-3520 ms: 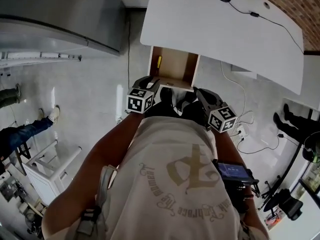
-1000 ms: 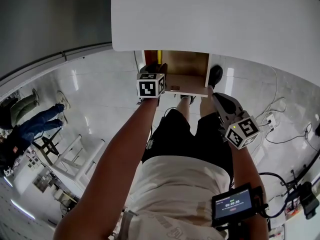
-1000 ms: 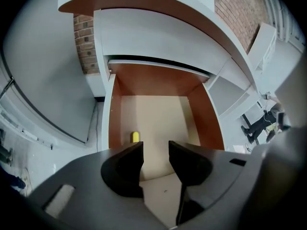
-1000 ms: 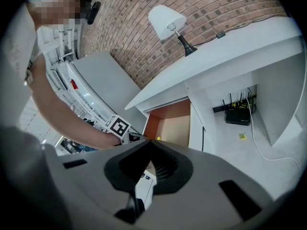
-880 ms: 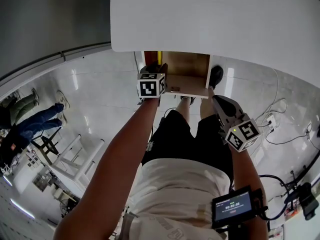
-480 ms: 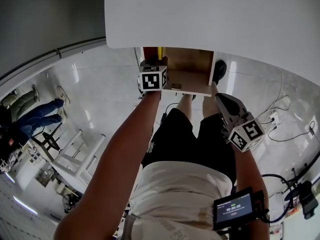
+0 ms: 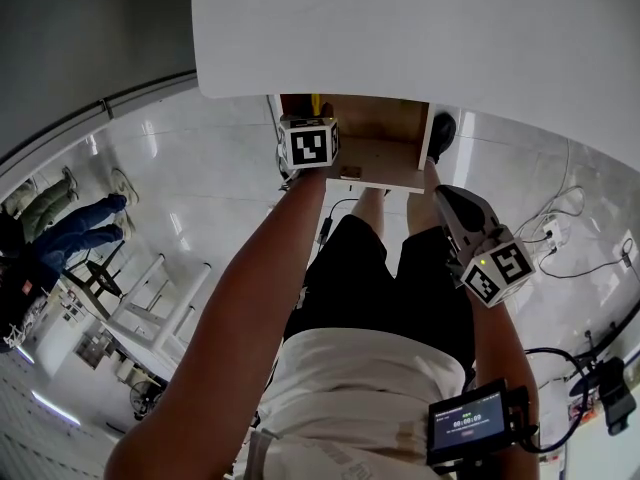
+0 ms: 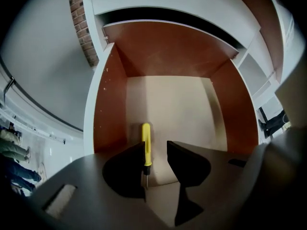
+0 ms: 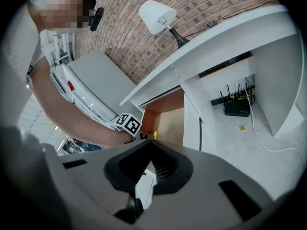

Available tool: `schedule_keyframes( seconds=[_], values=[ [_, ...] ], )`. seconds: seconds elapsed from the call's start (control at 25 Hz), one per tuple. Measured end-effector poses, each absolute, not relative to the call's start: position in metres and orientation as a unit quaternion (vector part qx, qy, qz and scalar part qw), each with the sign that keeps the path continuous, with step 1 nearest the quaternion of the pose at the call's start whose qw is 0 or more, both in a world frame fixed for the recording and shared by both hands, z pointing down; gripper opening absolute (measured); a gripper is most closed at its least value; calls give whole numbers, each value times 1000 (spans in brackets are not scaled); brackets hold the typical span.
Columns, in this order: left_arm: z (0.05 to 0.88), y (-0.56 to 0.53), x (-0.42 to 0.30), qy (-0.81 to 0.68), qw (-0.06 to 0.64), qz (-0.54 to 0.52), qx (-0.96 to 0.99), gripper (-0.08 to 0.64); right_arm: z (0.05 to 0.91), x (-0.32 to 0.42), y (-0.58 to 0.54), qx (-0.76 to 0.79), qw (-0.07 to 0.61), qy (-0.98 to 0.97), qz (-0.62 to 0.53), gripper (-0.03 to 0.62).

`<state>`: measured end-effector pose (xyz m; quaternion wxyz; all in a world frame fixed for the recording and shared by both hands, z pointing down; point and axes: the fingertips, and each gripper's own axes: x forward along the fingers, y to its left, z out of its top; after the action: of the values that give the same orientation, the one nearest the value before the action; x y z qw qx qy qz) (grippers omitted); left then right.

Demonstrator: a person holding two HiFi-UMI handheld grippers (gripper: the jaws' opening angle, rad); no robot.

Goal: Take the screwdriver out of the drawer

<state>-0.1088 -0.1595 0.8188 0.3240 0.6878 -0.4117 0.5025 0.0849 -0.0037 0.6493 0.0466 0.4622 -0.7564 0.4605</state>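
The drawer (image 8: 177, 104) stands pulled out under the white desk, wooden inside, and it also shows in the head view (image 7: 385, 158). A yellow-handled screwdriver (image 8: 146, 145) lies on its floor close to the left wall, tip toward me. My left gripper (image 8: 156, 153) points steeply down into the drawer. Its jaws have just been closing. The screwdriver lies between them against the left jaw, with a gap to the right jaw. My right gripper (image 7: 447, 196) hangs beside the drawer's front right corner, jaws shut and empty.
The white desk top (image 7: 420, 28) overhangs the back of the drawer. A lamp (image 9: 158, 16) stands on it by the brick wall. A black box with cables (image 9: 236, 107) sits on the floor under the desk. Bystanders' legs (image 7: 60, 233) show far left.
My left gripper has sunk into the drawer, its marker cube now over the drawer's left front corner. The right gripper has hardly moved.
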Motion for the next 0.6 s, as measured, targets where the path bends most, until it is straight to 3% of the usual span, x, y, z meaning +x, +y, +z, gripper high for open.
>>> schedule_keyframes(
  seconds=[0.6],
  values=[
    [841,-168,-115,-452,312,541,636,163,658,88,6,467,47,-745,474,6]
  ],
)
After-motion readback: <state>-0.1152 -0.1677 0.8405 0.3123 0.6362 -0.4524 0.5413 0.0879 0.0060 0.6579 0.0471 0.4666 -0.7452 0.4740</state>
